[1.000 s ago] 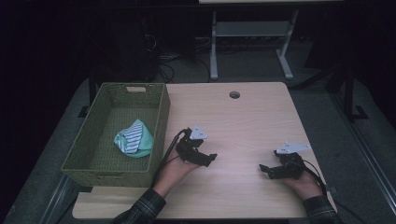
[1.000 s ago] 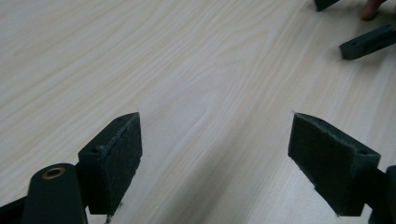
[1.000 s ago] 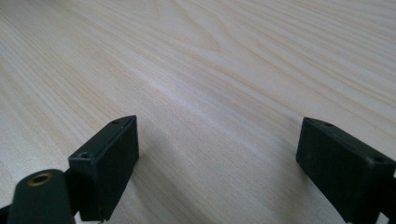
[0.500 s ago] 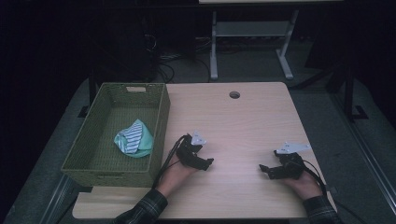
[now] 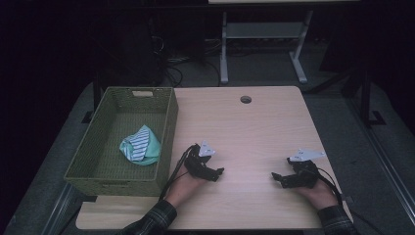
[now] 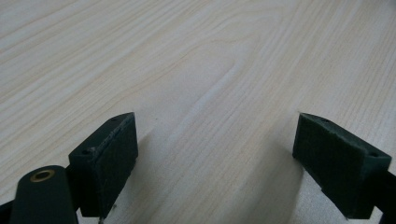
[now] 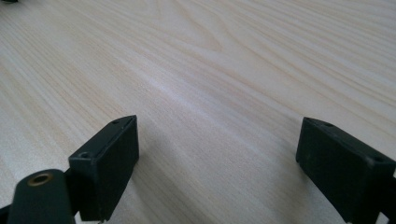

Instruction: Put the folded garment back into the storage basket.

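Grippers (image 5: pixel 219 171) wide apart, seemingly empty

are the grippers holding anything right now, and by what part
Nothing is held. The left gripper and the right gripper both have their jaws wide apart over the bare table. The striped cloth lies in the basket.

No writing, label, brand, number or sign can be read anywhere: the wooden surface (image 5: pixel 254 132) is bare grain, the green wicker basket (image 5: pixel 108 166) carries no tag that can be made out, the striped cloth (image 5: pixel 141 148) in it shows stripes and no lettering, and the black pads (image 6: pixel 108 158) of the tongs are unmarked
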A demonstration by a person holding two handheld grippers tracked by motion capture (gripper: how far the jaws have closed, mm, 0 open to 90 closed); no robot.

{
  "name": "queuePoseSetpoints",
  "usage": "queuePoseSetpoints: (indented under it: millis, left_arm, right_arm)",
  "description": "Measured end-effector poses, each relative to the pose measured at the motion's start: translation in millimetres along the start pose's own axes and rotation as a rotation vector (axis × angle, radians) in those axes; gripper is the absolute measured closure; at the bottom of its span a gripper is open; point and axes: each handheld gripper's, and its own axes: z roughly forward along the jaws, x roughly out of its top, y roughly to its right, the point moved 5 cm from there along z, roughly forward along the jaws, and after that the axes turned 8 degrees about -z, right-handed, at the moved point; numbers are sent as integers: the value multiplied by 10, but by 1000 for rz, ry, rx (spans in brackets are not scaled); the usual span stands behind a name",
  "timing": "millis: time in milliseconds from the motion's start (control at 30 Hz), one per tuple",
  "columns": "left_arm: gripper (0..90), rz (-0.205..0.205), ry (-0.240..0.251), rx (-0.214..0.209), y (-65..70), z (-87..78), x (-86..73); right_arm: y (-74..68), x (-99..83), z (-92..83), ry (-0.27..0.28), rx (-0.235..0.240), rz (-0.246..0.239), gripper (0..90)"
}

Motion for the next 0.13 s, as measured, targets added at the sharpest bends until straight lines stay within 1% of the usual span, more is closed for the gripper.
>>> queuePoseSetpoints:
  millis: [133]
  left_arm:
    - [133, -1, 1, -3, 4, -3, -4]
  right_arm:
    - [0, 0, 0, 0, 0, 0, 130]
